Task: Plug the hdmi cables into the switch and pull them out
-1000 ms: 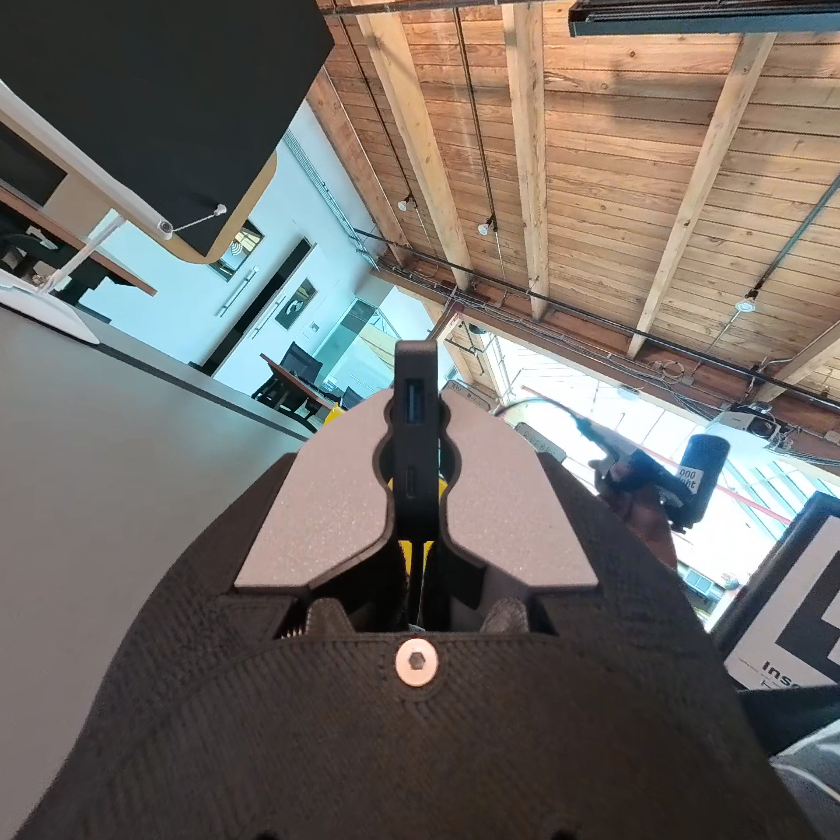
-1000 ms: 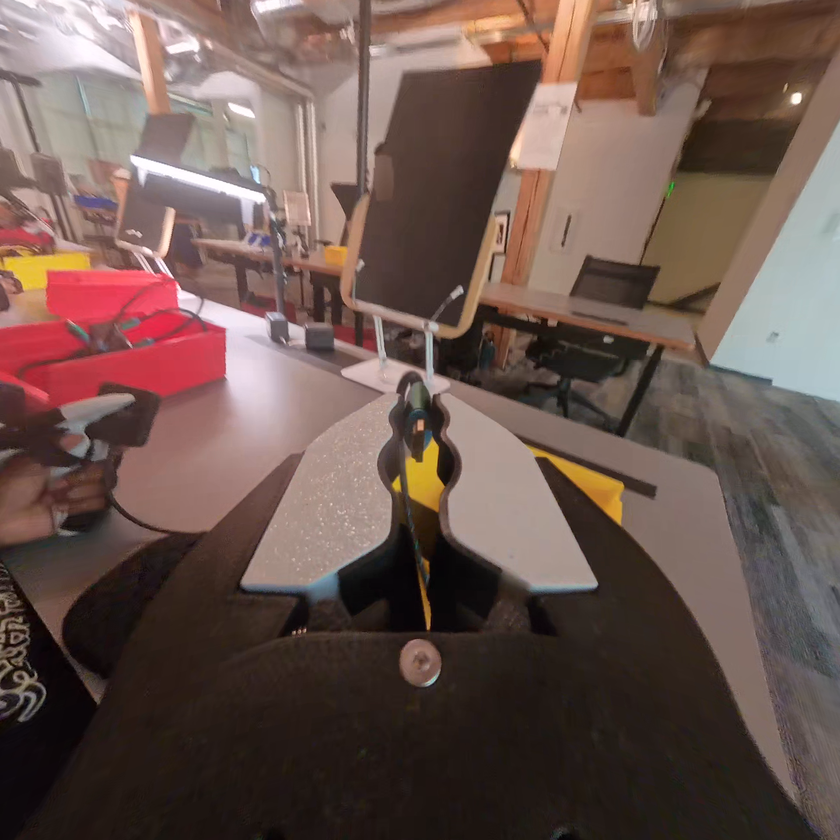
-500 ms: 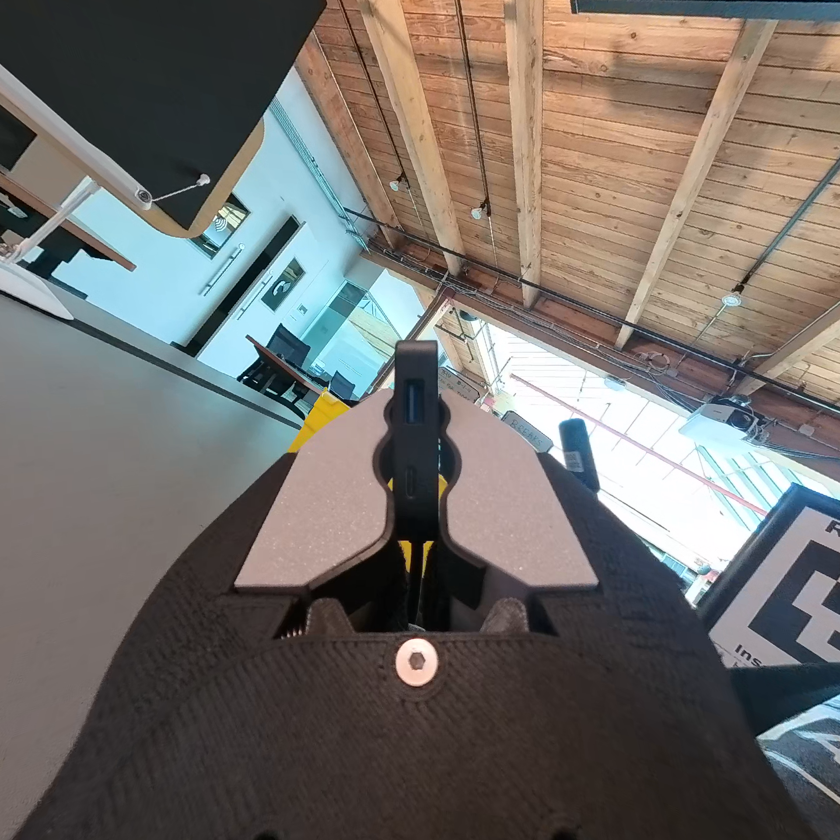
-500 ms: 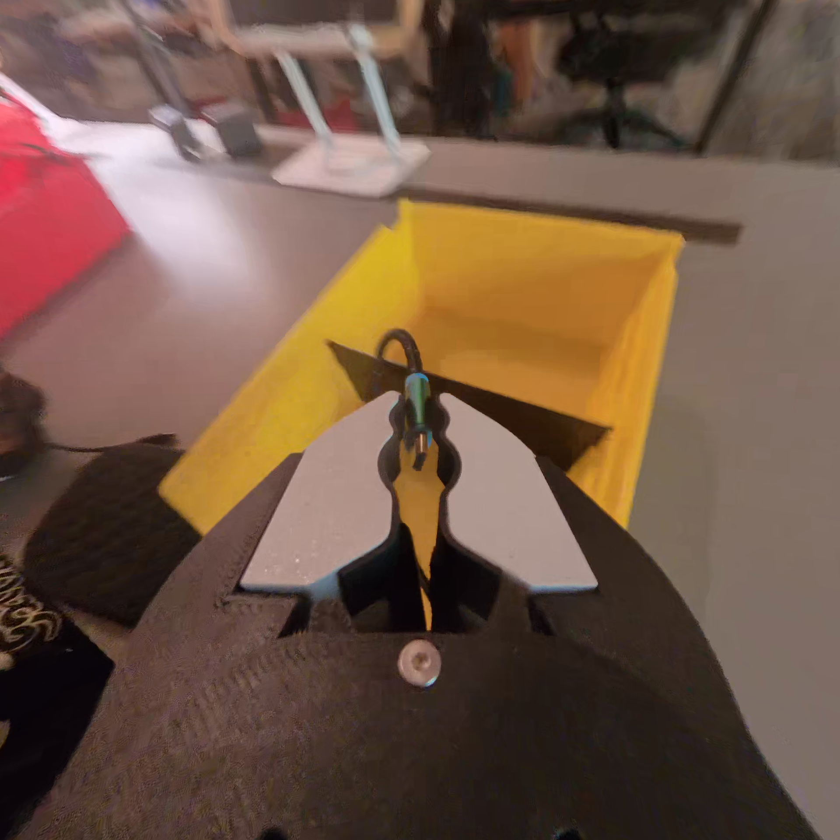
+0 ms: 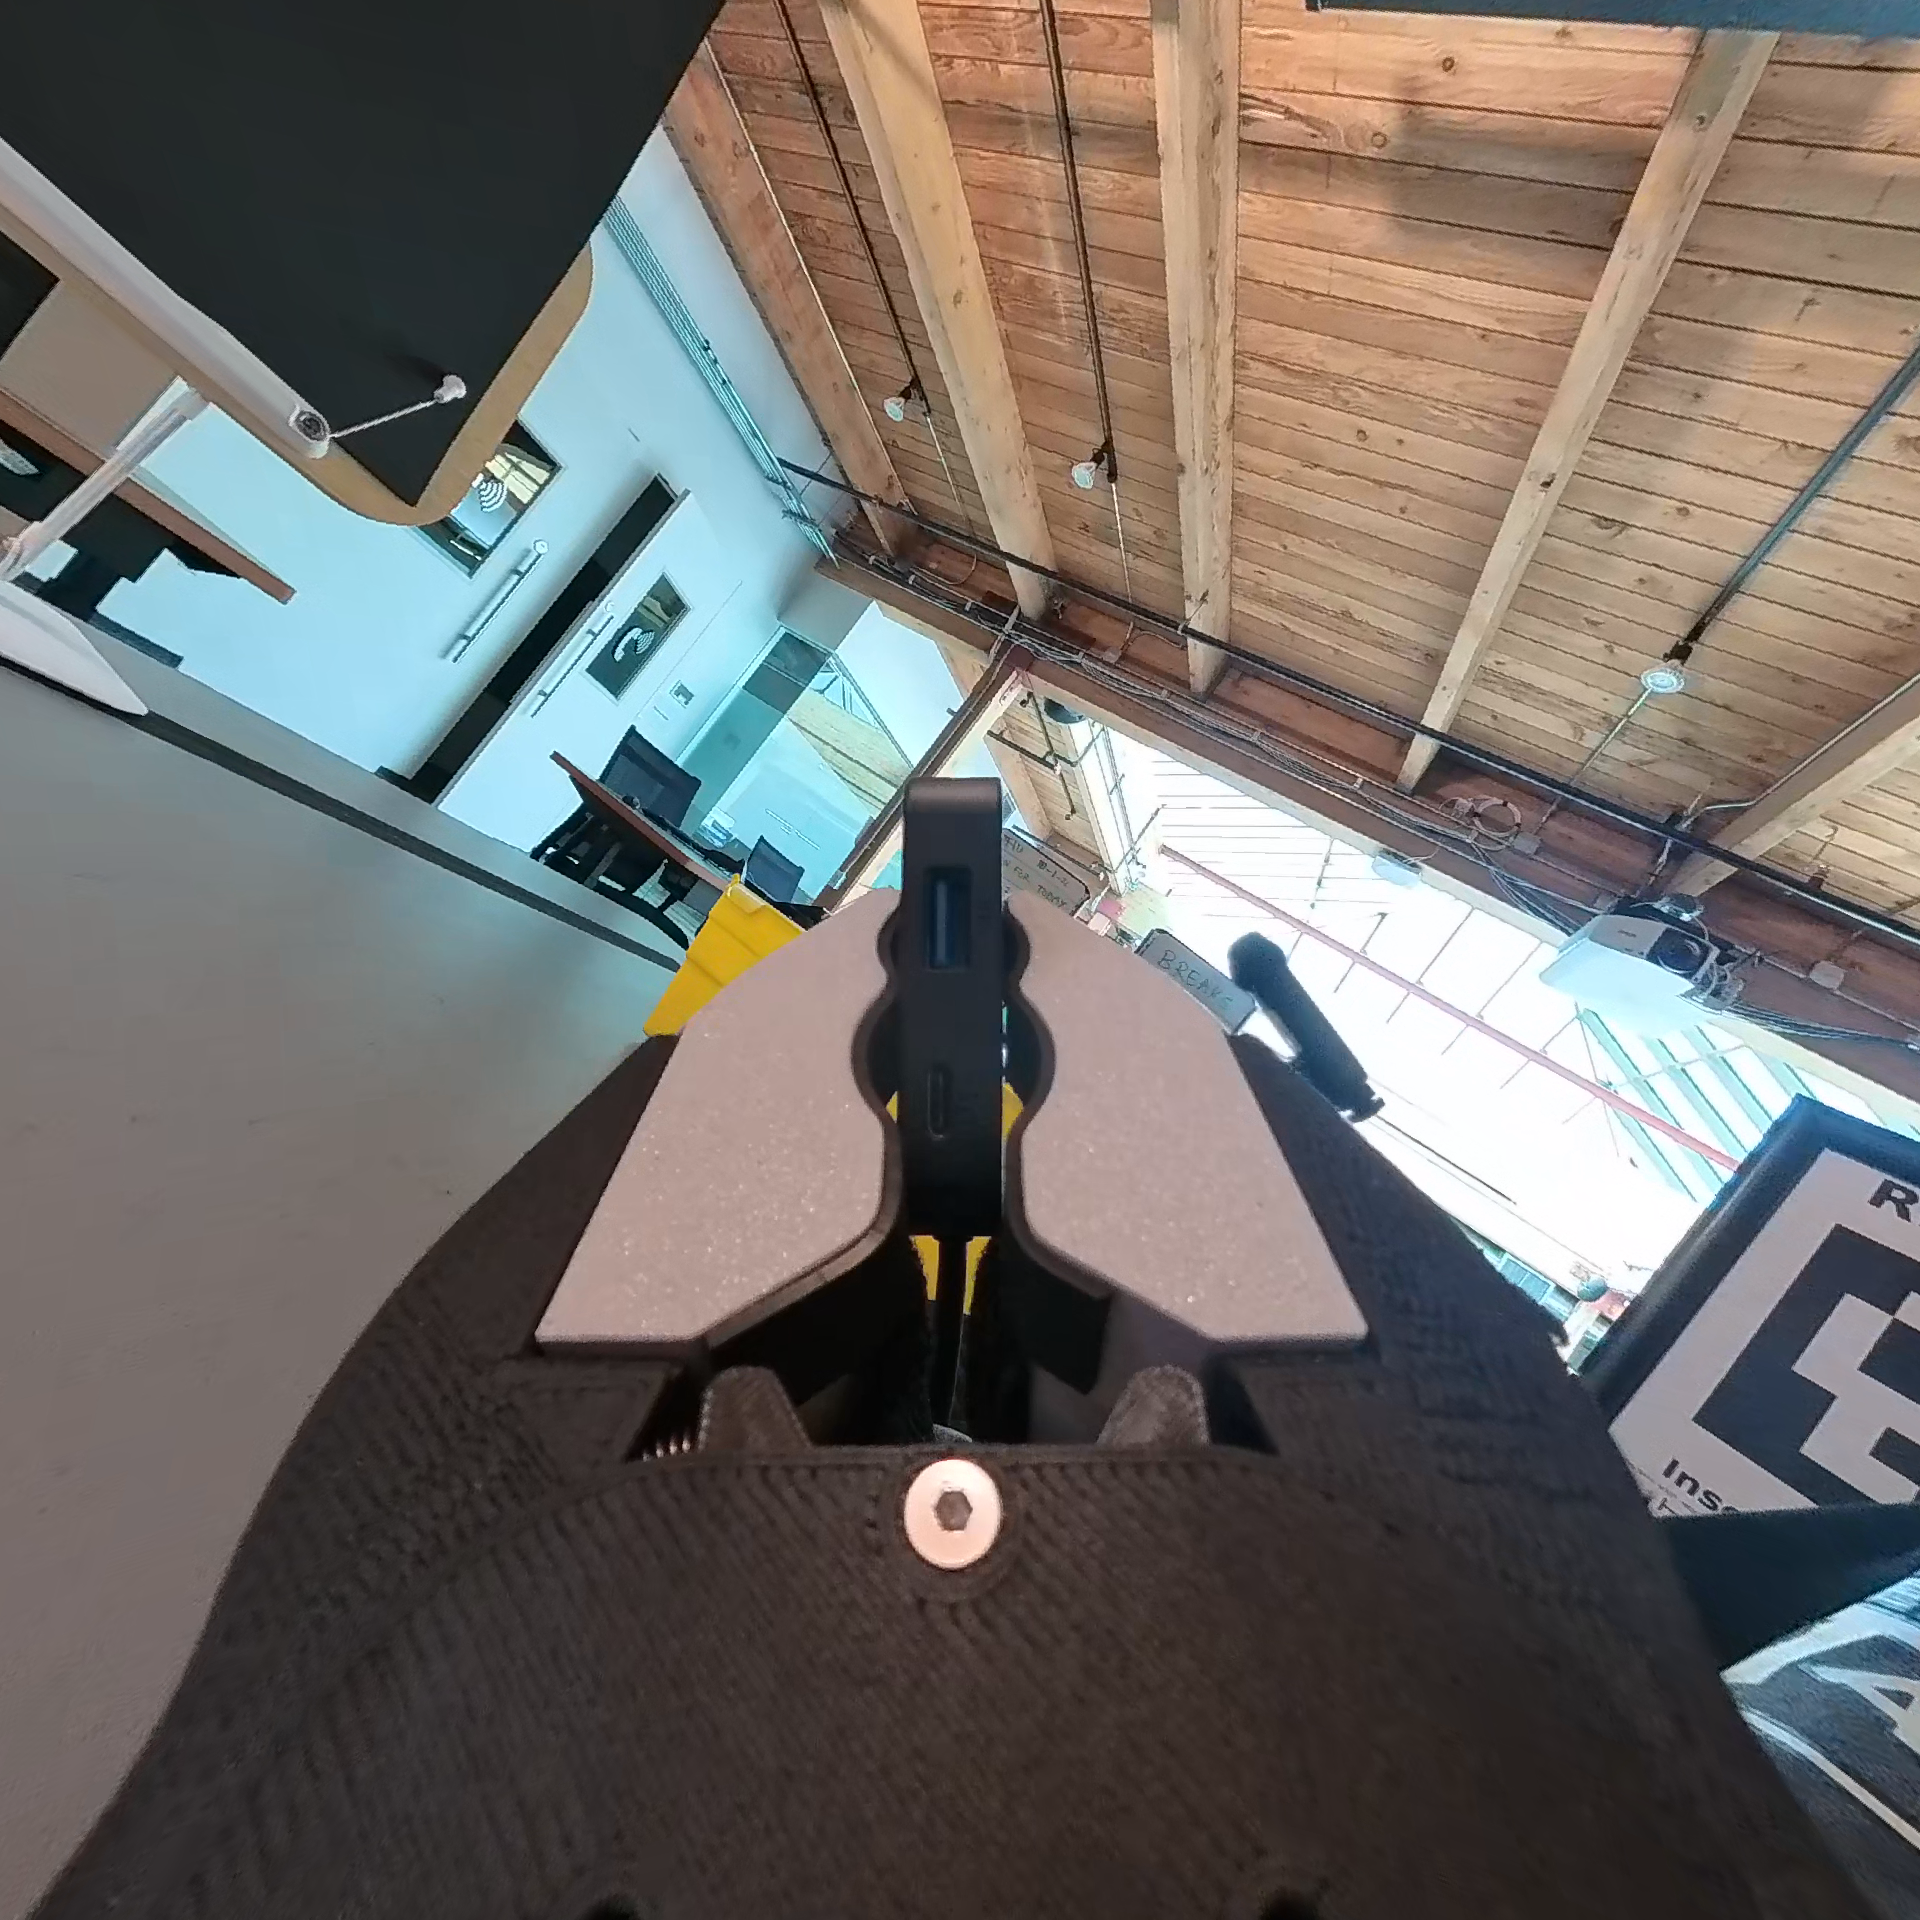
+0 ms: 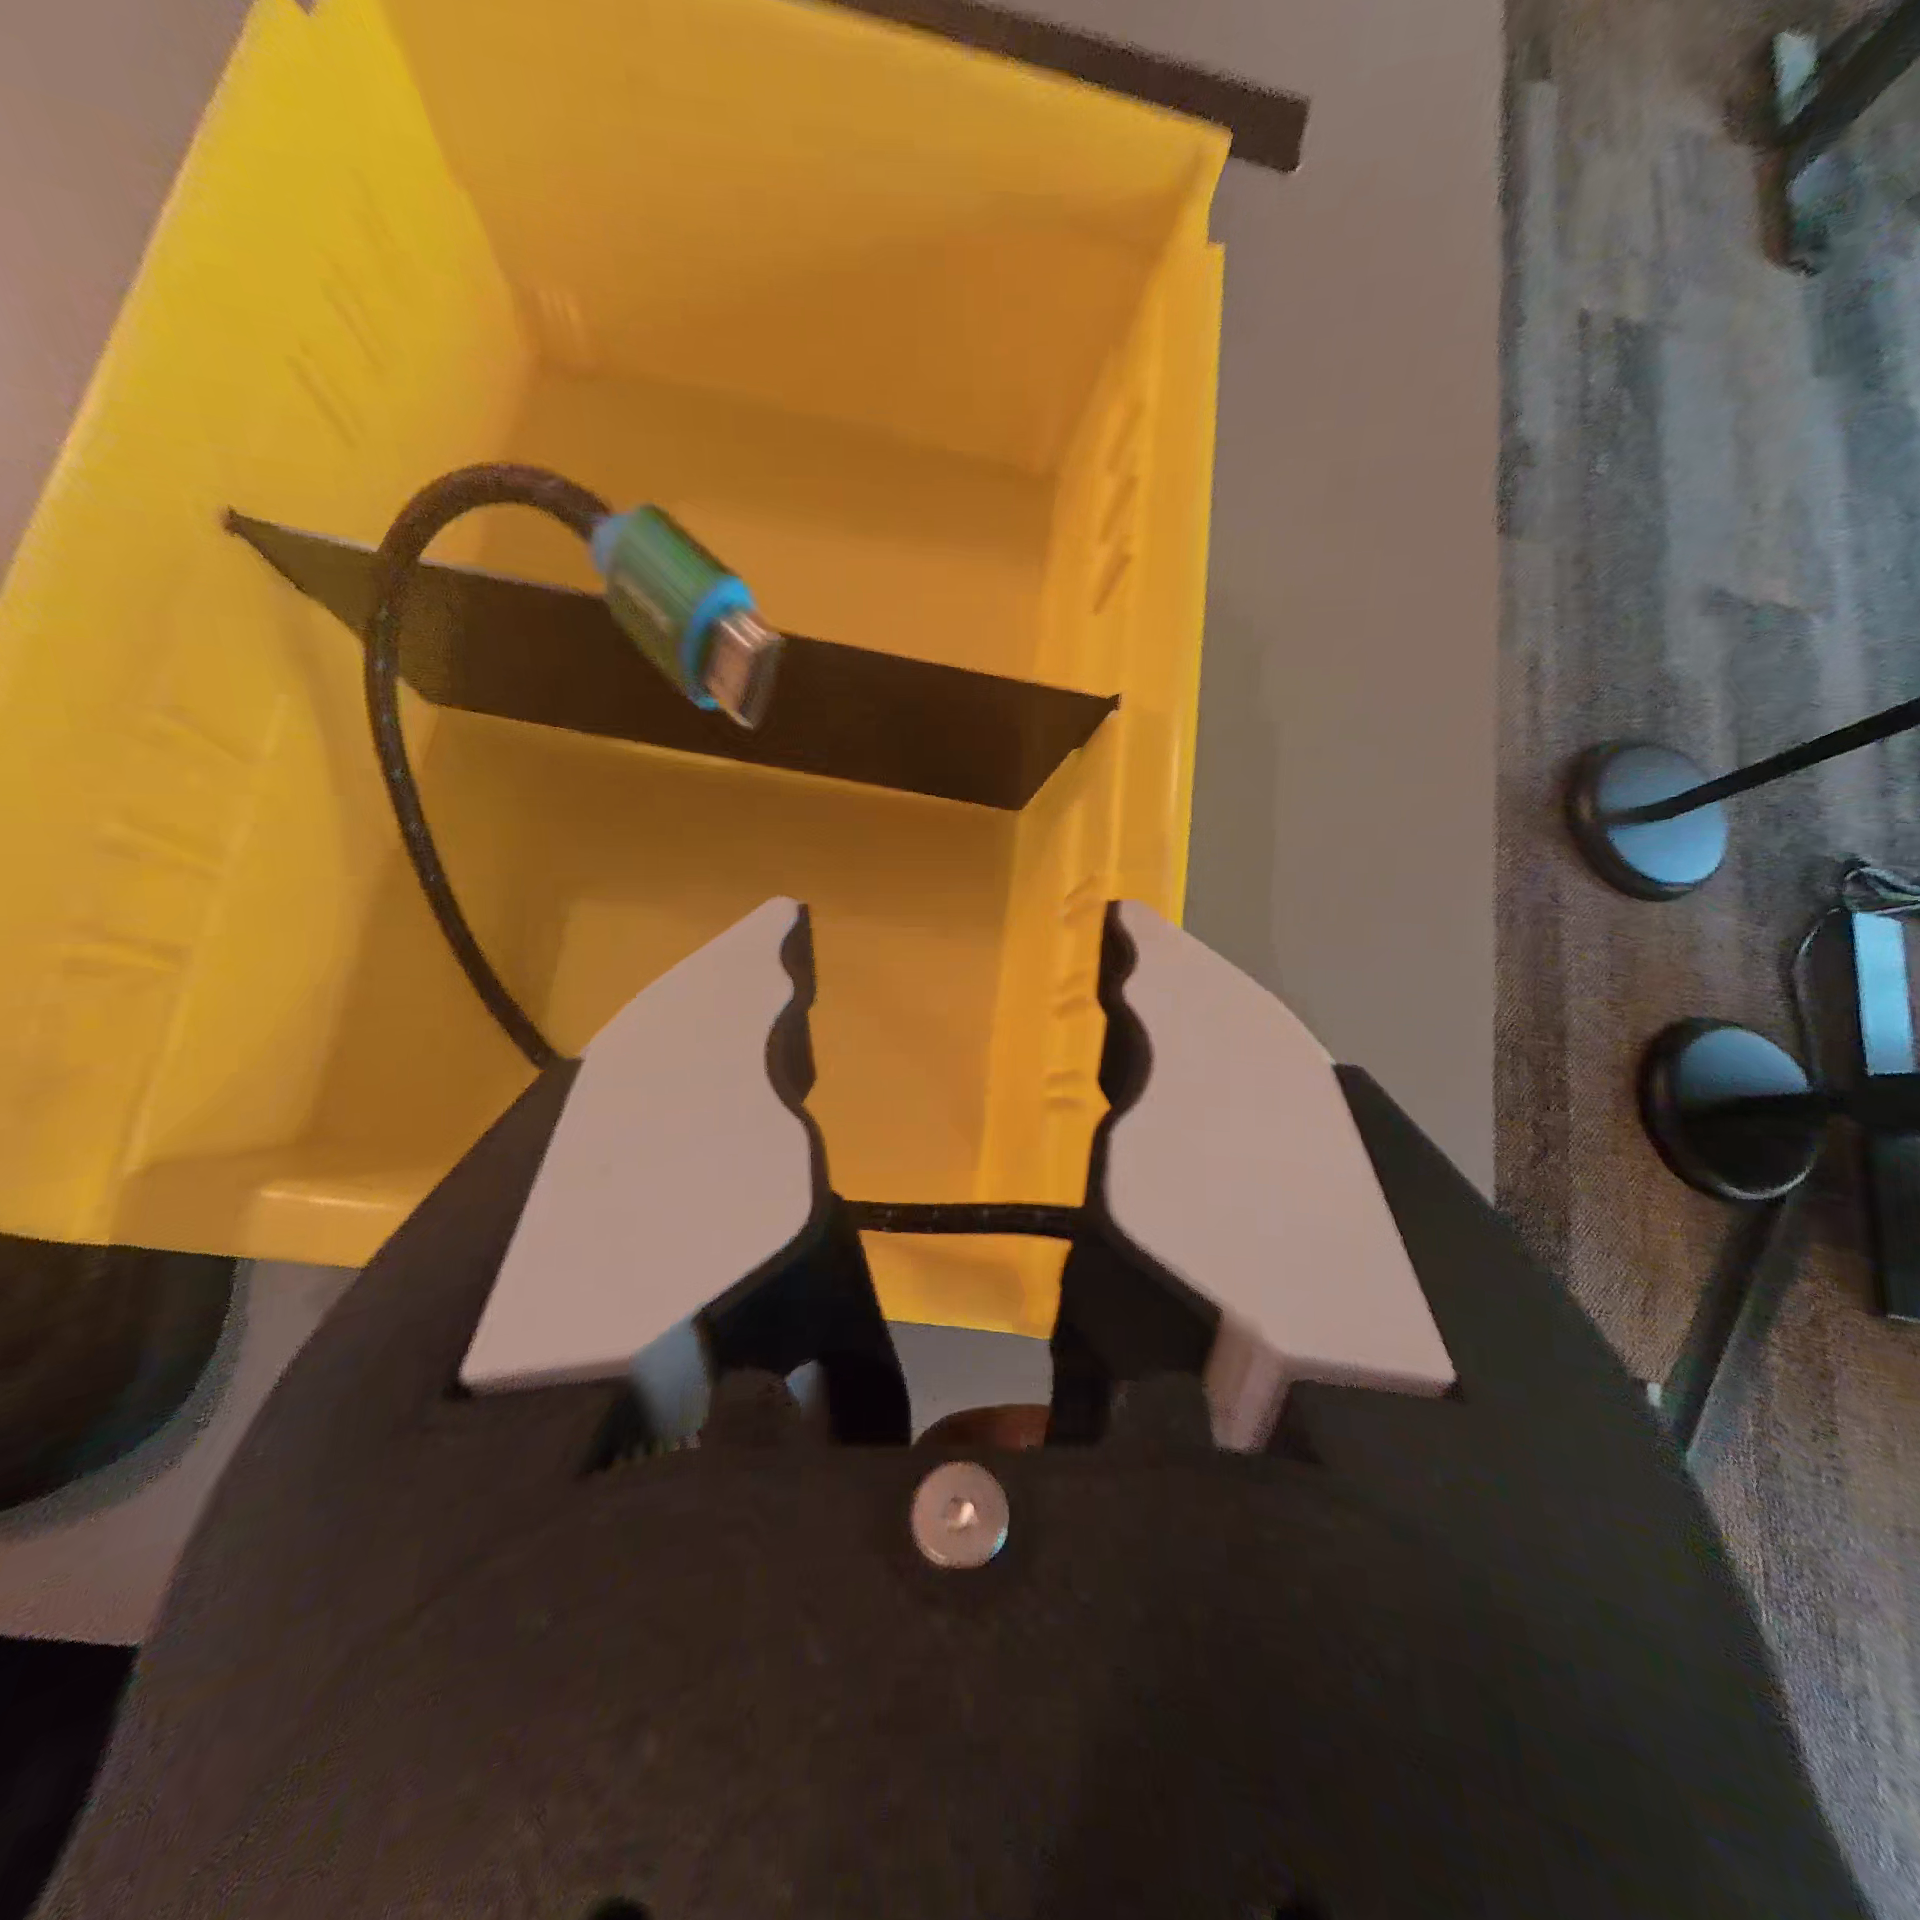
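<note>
My left gripper [image 5: 951, 940] is shut on the black switch [image 5: 951, 997], which stands upright between the fingers with its side ports facing me; the view tilts up toward the ceiling. My right gripper [image 6: 956, 914] is open and empty above the near compartment of a yellow bin [image 6: 790, 260]. The HDMI cable [image 6: 400, 748] is black and braided, and its green and blue plug [image 6: 686, 623] hangs loose over the bin's black divider [image 6: 883, 717]. Part of the cable runs across between the bases of my right fingers.
The yellow bin stands on a grey table [image 5: 208, 1039] near its right edge, and its corner [image 5: 717, 966] shows in the left wrist view. Beside the table lie wood floor, round stand bases [image 6: 1652, 831] and cords. A black panel on a stand [image 5: 312, 208] is at far left.
My right gripper tilted down over the yellow bin and opened, letting go of the HDMI plug, which now hangs free over the divider. My left gripper stays shut on the switch, almost still.
</note>
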{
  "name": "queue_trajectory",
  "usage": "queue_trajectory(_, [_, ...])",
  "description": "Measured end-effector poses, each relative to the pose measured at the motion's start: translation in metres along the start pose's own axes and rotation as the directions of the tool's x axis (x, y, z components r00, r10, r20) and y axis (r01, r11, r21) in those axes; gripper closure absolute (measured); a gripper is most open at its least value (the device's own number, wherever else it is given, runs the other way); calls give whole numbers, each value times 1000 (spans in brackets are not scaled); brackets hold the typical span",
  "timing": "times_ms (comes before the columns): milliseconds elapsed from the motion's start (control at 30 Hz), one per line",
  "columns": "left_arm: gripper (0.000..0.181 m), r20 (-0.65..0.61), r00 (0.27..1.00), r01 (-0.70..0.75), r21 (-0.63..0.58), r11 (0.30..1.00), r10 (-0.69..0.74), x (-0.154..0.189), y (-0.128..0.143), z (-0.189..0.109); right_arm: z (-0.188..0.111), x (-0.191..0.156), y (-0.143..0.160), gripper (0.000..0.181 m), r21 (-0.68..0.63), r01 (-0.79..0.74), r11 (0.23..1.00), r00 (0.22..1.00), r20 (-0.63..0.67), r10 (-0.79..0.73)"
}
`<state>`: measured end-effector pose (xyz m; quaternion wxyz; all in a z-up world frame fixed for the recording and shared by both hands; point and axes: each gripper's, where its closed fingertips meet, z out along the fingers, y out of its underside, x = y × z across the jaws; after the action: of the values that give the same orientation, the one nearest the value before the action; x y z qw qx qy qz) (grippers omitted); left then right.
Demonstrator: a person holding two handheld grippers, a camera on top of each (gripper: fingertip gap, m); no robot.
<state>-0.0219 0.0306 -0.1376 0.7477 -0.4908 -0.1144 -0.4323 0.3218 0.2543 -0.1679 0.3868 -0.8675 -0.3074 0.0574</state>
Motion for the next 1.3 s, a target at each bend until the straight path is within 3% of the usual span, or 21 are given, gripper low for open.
queue_trajectory(100, [168, -1, 1000, 1, -1, 1000, -1, 0, 0, 0, -20, 13, -9, 121, 100, -35, 994, 997, -67, 42])
queue_trajectory(200, [168, -1, 1000, 2, -2, 1000, -2, 0, 0, 0, -45, 33, -4, 124, 153, -92, 984, 979, -166, 118])
queue_trajectory(300, [168, -3, 1000, 6, -7, 1000, -6, 0, 1, 1, -53, 38, 12, 131, 132, -145, 981, 972, -165, 166])
queue_trajectory(400, [168, -4, 1000, 7, -10, 1000, -7, 0, 2, 1, -45, 44, 18, 132, 121, -138, 983, 974, -162, 156])
queue_trajectory(533, [168, -5, 1000, 7, -13, 1000, -7, 0, 3, 1, -20, 43, 2, 133, 184, -213, 960, 975, -31, 222])
queue_trajectory(667, [168, -7, 1000, 12, -17, 1000, -12, 0, 3, 2, -4, 32, -3, 178, 159, -168, 973, 986, 21, 167])
queue_trajectory(700, [168, -7, 1000, 13, -17, 1000, -13, 0, 3, 2, -3, 22, -6, 179, 161, -121, 979, 992, 49, 115])
queue_trajectory(900, [168, -13, 1000, 16, -19, 1000, -17, 1, 4, 2, 14, 11, -9, 168, 50, -5, 999, 999, -48, 8])
queue_trajectory(1000, [168, -13, 1000, 18, -20, 1000, -19, 1, 4, 3, 3, 14, -29, 159, 182, -40, 983, 997, -60, 52])
queue_trajectory(1100, [168, -14, 1000, 21, -23, 1000, -22, 1, 5, 3, -18, 45, -43, 146, 341, -166, 925, 958, -165, 233])
queue_trajectory(1133, [168, -15, 1000, 21, -23, 1000, -22, 1, 5, 3, -21, 52, -43, 131, 373, -208, 904, 943, -167, 286])
queue_trajectory(1167, [168, -16, 1000, 21, -23, 1000, -21, 1, 5, 3, -19, 54, -40, 129, 371, -248, 895, 937, -141, 318])
queue_trajectory(1233, [168, -16, 1000, 20, -23, 1000, -20, 1, 5, 3, -3, 47, -26, 135, 272, -295, 916, 943, -70, 324])
queue_trajectory(1300, [168, -15, 1000, 20, -23, 1000, -20, 1, 5, 4, 9, 48, -15, 157, 205, -255, 945, 956, -92, 278])
